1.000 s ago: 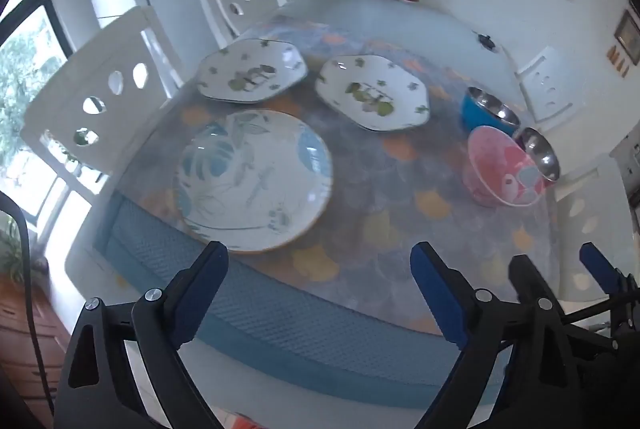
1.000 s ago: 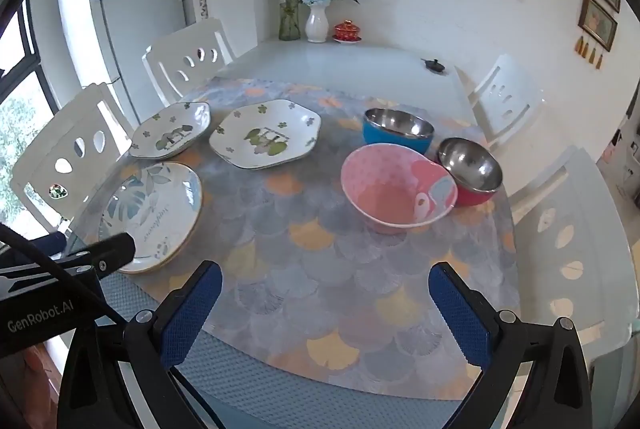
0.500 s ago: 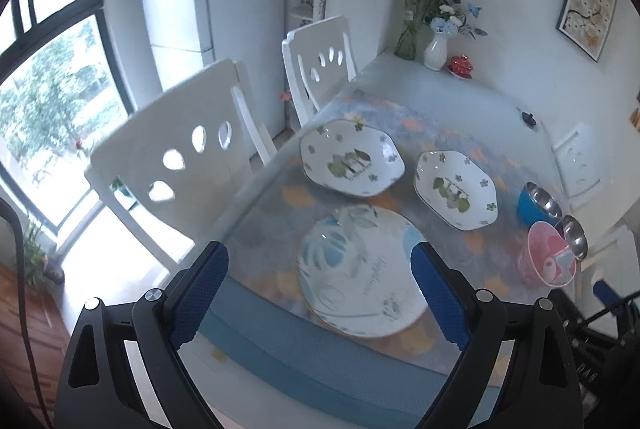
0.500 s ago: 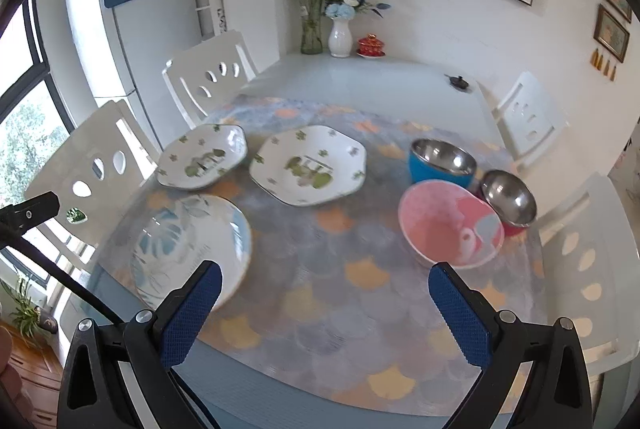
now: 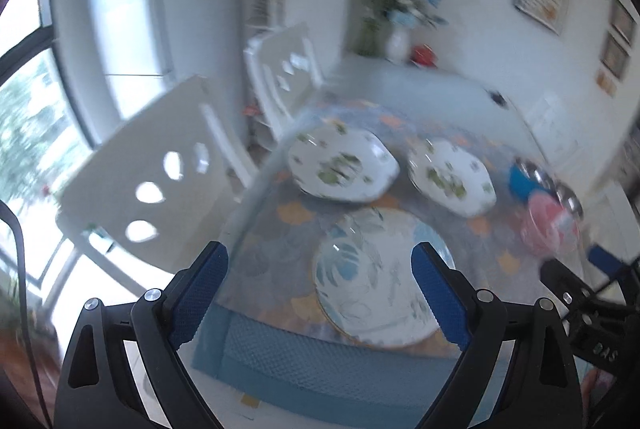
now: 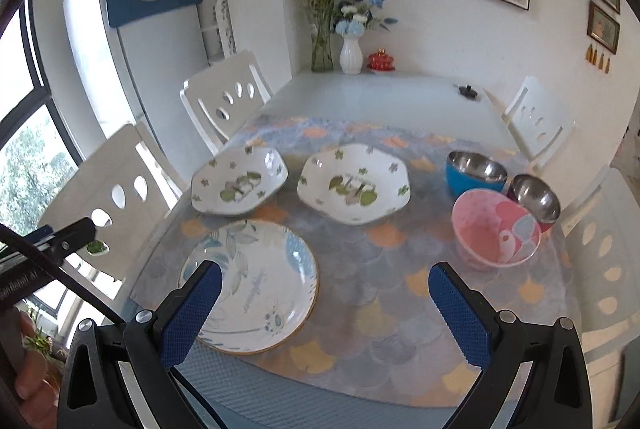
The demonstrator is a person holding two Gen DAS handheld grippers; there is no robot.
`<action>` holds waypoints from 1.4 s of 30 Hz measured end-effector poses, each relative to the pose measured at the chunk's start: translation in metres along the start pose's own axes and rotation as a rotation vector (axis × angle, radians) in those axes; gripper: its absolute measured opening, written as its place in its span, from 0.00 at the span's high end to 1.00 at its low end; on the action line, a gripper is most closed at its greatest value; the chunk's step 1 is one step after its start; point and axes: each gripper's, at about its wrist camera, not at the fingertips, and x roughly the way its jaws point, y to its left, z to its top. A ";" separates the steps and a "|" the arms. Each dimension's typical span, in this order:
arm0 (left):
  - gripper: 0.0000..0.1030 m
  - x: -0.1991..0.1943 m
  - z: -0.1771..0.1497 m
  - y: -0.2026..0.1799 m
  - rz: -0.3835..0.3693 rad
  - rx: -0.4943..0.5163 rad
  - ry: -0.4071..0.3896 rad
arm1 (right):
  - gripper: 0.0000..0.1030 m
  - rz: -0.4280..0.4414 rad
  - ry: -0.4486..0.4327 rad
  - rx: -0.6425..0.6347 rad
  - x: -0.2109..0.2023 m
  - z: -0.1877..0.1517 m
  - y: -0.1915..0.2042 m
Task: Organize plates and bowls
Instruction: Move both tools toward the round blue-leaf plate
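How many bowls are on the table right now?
3, clustered on the table's right side: a pink bowl nearest, a blue steel-lined bowl behind it, and a red steel-lined bowl to its right. Nothing seems hidden.

you have a white table (image 6: 380,97) with a scale-patterned mat (image 6: 360,269) as landmark. on the mat's near left lies a round leaf plate (image 6: 260,281); behind it two clover dishes (image 6: 236,185) (image 6: 354,181); at its right a pink bowl (image 6: 496,229), blue bowl (image 6: 476,173), red-sided steel bowl (image 6: 536,197). beyond the mat, two vases (image 6: 351,55).
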 end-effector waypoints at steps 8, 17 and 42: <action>0.10 0.017 0.001 0.006 -0.099 0.061 0.017 | 0.00 -0.025 -0.109 0.041 -0.010 -0.003 0.011; 0.10 0.040 0.005 0.012 -0.148 0.060 0.062 | 0.00 -0.531 -0.353 -0.192 -0.023 -0.004 0.030; 0.10 0.077 0.005 0.034 -0.123 0.048 0.130 | 0.00 0.029 -0.251 0.001 -0.018 0.025 -0.013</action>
